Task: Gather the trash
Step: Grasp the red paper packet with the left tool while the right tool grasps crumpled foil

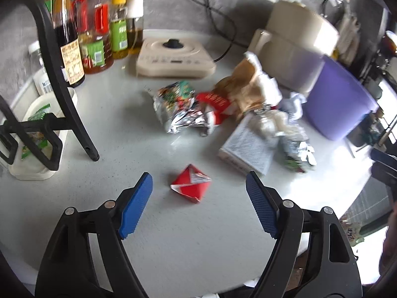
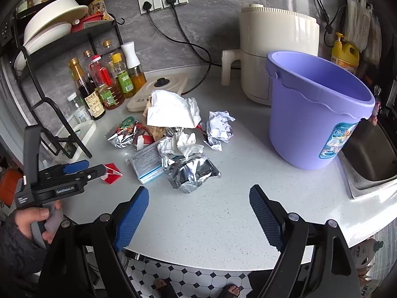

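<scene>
Left wrist view. Left gripper [image 1: 198, 203] with its blue pads [image 1: 136, 206] set wide apart and nothing between them, pointed down at the grey countertop [image 1: 119, 129]. The red folded wrapper [image 1: 191, 186] lies flat and alone, just ahead of the open jaws and nearer the camera than the trash pile [image 1: 223, 106], which sits between the wrapper and the purple bucket [image 1: 340, 101]. The pile shows a foil snack bag [image 1: 178, 106], brown paper and a flat printed box [image 1: 248, 149]. Judged from its creases, the wrapper is light, thin and springy; its glossy face may slip, so the raised folded ridge is the likelier place to pinch than a flat edge.

Right wrist view. Right gripper [image 2: 198, 213], likewise wide open and empty, hovers over bare counter on the near side of the pile from the bucket. Crumpled foil bag [image 2: 191, 171] is the nearest piece, with white tissue [image 2: 183, 144] touching its far side and a crumpled paper ball [image 2: 220, 126] lying between it and the bucket. All look weightless and soft; foil crushes and holds its shape, so a grip across its bulging middle should hold, whereas tissue may tear or trail. The bucket stands upright, open-mouthed, right of the pile; nothing shows inside it, though its floor is hidden. At the left edge, a hand [image 2: 32, 226] carries the other gripper beside the red wrapper.
</scene>
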